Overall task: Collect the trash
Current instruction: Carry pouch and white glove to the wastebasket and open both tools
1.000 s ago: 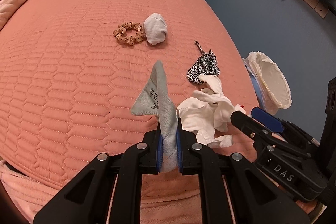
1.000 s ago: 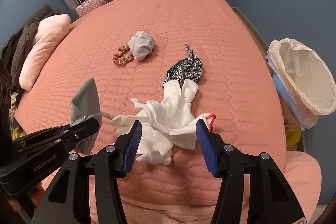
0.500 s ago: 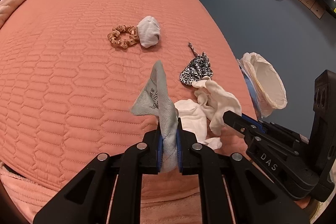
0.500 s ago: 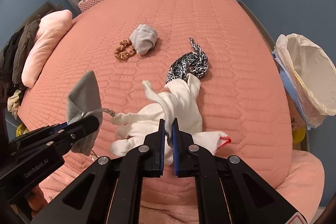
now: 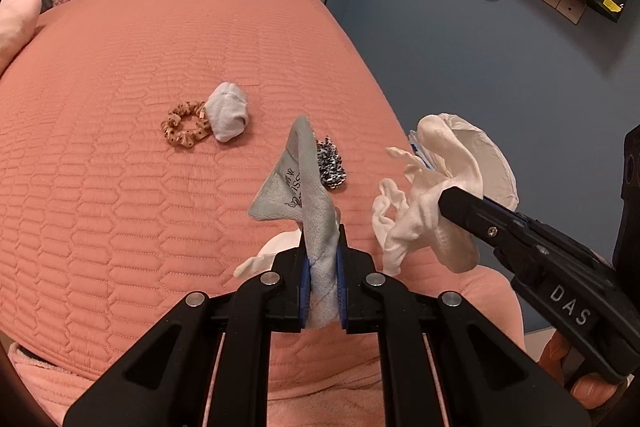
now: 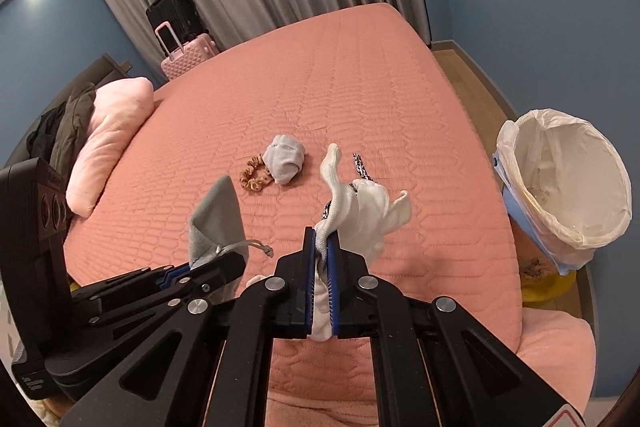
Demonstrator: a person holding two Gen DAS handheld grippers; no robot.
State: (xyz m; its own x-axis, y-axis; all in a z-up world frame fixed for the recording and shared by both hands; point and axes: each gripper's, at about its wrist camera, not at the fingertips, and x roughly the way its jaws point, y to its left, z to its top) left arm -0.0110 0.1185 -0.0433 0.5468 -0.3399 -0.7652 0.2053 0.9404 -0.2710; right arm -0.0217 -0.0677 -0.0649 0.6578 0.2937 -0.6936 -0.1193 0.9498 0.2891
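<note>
— Grippers first, from the left wrist view: what's the left one doing?

— The left gripper [image 5: 322,277] points down toward the coral bedspread [image 5: 120,187], its blue pads pressed together on a grey sock [image 5: 298,187]. The sock stands up out of the jaws, folded, dark lettering showing on its side.

— And the other one, from there?

— The right gripper [image 5: 448,205] comes in from the right edge, slanting up and to the left. It pinches a bundle of white cloth [image 5: 424,203], lifted clear of the bed, loose ends dangling. A fingertip [image 5: 592,391] of the holding hand shows under its body. Behind the cloth stands the lined trash bin [image 5: 502,171], off the side of the bed.

— Anything left lying there?

— A tan scrunchie [image 5: 184,127] touching a balled pale sock [image 5: 229,111], and a spotted fabric piece [image 5: 331,169] partly hidden behind the grey sock. A bit of white [image 5: 276,251] peeks out just behind the left jaws; I can't tell what it belongs to.

— Now the right wrist view.

— The right gripper [image 6: 322,259] is tilted down over the bed's near edge, jaws clamped on the white cloth [image 6: 360,211], one strand sticking upward. The left gripper [image 6: 224,265] reaches in from the lower left, about level with it, holding the grey sock [image 6: 218,219], a drawstring-like cord [image 6: 256,246] trailing from it. The trash bin [image 6: 568,183] sits to the right, on the floor beside the bed, mouth open toward us. The scrunchie [image 6: 254,179] and pale sock [image 6: 285,163] lie mid-bed.
</note>
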